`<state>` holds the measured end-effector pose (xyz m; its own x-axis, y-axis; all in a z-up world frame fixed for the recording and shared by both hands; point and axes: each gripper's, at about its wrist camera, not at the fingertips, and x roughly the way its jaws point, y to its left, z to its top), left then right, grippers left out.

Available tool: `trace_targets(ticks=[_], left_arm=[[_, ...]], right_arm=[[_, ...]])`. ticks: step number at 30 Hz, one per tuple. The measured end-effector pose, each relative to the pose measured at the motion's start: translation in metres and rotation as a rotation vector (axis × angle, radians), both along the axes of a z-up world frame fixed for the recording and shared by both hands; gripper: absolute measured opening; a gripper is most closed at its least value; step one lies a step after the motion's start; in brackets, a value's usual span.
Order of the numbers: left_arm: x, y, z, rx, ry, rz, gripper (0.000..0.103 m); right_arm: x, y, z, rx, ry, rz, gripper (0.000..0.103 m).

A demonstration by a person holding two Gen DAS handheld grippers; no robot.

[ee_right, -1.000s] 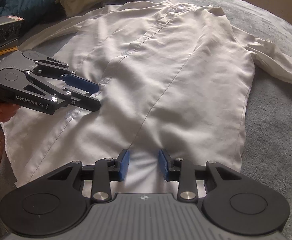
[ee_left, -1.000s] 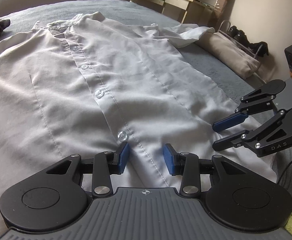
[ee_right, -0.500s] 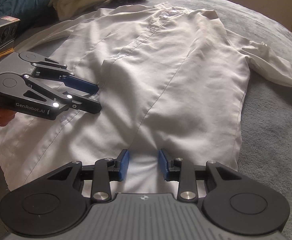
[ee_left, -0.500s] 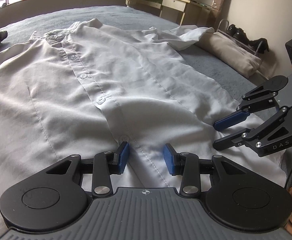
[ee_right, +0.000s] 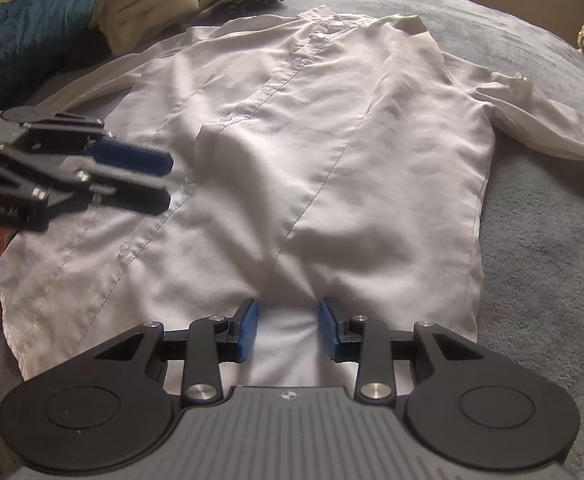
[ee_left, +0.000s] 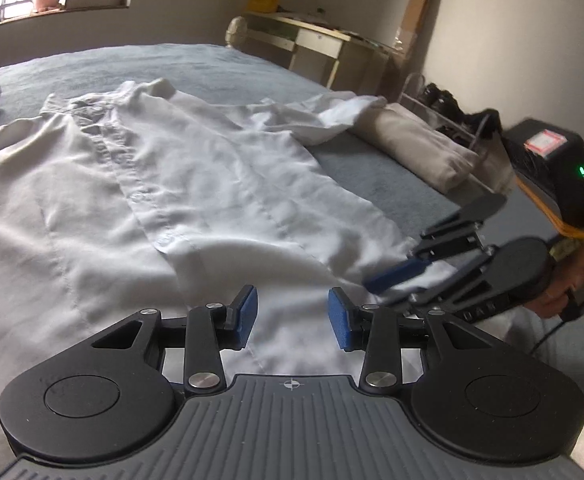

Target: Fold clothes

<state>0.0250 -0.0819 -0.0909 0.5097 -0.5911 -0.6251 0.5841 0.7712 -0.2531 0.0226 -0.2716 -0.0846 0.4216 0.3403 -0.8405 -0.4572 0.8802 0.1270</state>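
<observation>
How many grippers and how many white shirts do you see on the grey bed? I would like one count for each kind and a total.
Black two-finger grippers with blue pads: 2 (left gripper, right gripper)
White button-up shirt: 1
Total: 3

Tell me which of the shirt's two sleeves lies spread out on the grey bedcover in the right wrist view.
The sleeve reaching right from the white shirt; the other, at upper left, runs toward the blue bedding and is mostly out of sight.

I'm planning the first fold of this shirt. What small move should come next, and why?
Probably close both grippers on the hem. The white shirt lies buttoned and flat on the bed; left gripper and right gripper both stand open with hem fabric between their pads, neither pinching.
</observation>
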Motion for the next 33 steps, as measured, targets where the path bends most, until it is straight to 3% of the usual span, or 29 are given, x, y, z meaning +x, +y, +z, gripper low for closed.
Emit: trace_targets(ticks=[3, 8, 14, 18, 20, 24, 29, 31, 33], left_arm=[[-0.012, -0.012, -0.011, 0.053, 0.016, -0.055, 0.039], [-0.019, -0.015, -0.027, 0.119, 0.045, -0.068, 0.039], [-0.018, -0.013, -0.029, 0.122, 0.056, -0.078, 0.039], [-0.017, -0.011, -0.03, 0.11, 0.066, -0.081, 0.039], [-0.016, -0.01, -0.031, 0.102, 0.074, -0.082, 0.04], [-0.014, -0.008, -0.032, 0.089, 0.081, -0.088, 0.041], [-0.015, -0.007, -0.034, 0.084, 0.082, -0.096, 0.044], [-0.015, -0.008, -0.034, 0.084, 0.082, -0.098, 0.045], [-0.014, -0.007, -0.033, 0.082, 0.087, -0.1, 0.046]], right_arm=[[0.004, -0.007, 0.009, 0.032, -0.01, -0.028, 0.037], [0.02, -0.027, 0.027, 0.116, -0.053, -0.106, 0.037], [0.061, -0.045, 0.012, 0.081, -0.062, -0.222, 0.035], [0.097, -0.064, 0.018, 0.122, -0.088, -0.32, 0.036], [0.122, -0.083, 0.016, 0.202, -0.049, -0.398, 0.039], [0.167, -0.126, -0.009, 0.418, 0.132, -0.588, 0.045], [0.197, -0.161, -0.04, 0.71, 0.226, -0.759, 0.045], [0.205, -0.166, -0.046, 0.753, 0.218, -0.8, 0.039], [0.211, -0.165, -0.046, 0.722, 0.175, -0.809, 0.02]])
